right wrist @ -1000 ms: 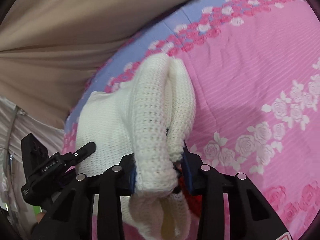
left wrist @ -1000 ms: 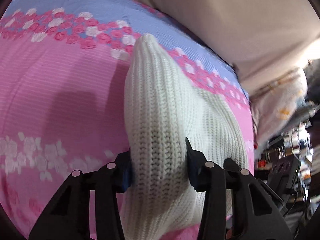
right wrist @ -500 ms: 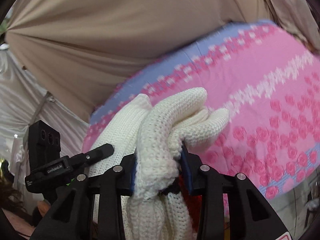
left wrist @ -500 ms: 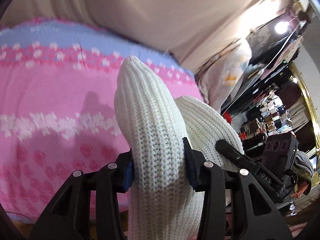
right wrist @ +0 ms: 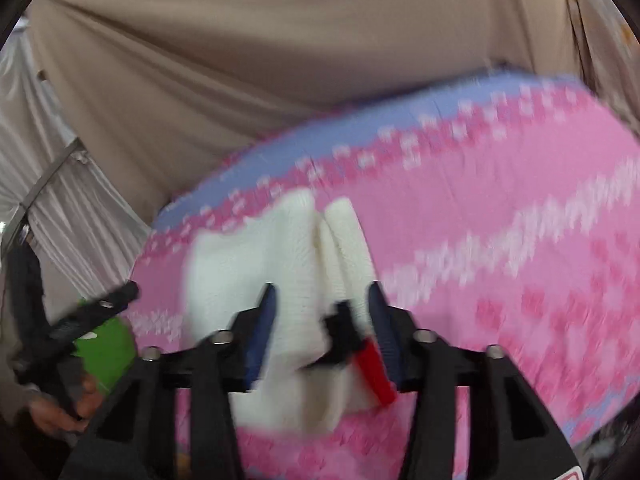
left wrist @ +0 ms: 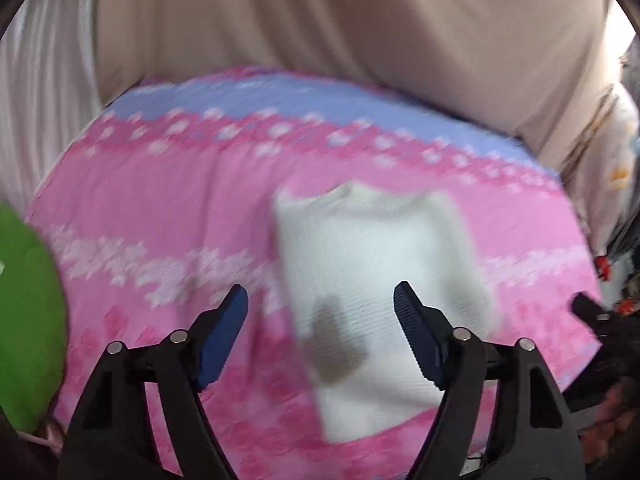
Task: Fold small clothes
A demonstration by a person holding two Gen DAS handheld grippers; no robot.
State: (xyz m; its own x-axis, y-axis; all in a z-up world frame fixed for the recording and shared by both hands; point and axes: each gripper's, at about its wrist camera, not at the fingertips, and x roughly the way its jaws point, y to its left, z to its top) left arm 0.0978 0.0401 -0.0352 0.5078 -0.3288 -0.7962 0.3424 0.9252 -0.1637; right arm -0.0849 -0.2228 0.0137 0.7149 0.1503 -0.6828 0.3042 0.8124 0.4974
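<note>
A white knitted garment lies folded into a rough rectangle on the pink flowered bed cover. My left gripper is open and empty above its near left part. In the right wrist view the garment lies bunched, with a ridge of folds on its right side. My right gripper has its jaws parted around the garment's near edge, no longer pinching it. The frames are blurred by motion.
A beige curtain hangs behind the bed. A green object sits at the bed's left edge, also in the right wrist view. A patterned pillow lies at the far right. The other gripper and the hand holding it show at the left.
Both grippers held the white garment lifted off the bed. Both have opened and let go, and the garment now lies on the cover. Both grippers pulled back.
</note>
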